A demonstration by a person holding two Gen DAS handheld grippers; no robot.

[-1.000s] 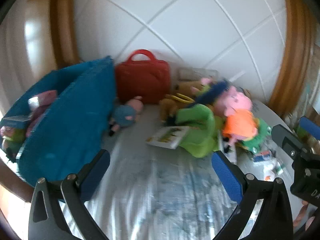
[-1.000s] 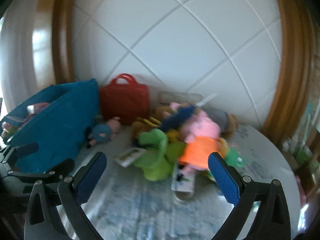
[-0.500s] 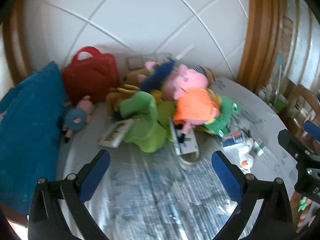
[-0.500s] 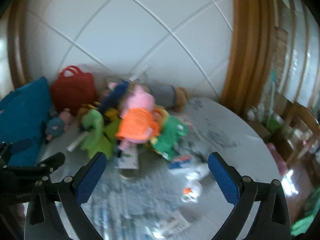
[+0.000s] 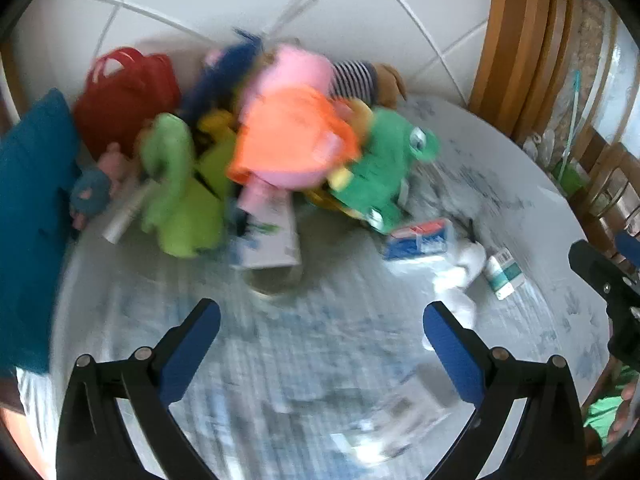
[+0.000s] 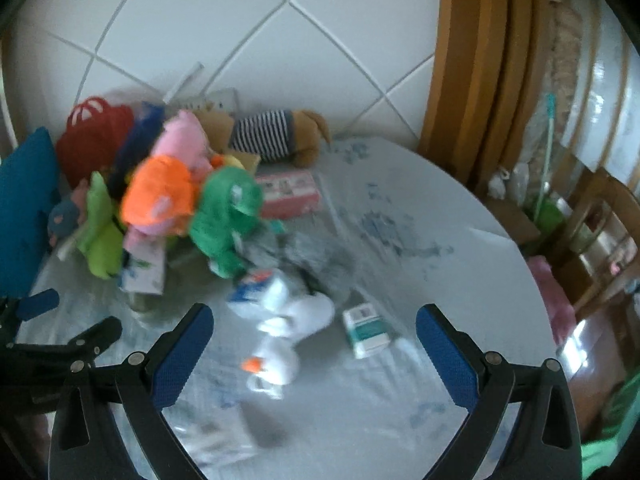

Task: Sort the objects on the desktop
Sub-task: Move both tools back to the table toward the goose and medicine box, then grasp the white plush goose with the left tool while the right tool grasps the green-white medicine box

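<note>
Two tools hang above a round bench covered in a pale printed cloth, and both are spread wide with nothing between their blue pads. Farthest left stands a teal fabric bin, then a red handbag against the tiled wall. Next comes a heap of plush toys: a lime-green one, a pink pig in an orange dress, a dark green frog, and behind them a brown dog in a striped shirt. Right of the heap lie a blue and red packet, a white plush with an orange tip and a small green and white box. The left tool faces the heap; the right tool faces the white plush and the box.
</note>
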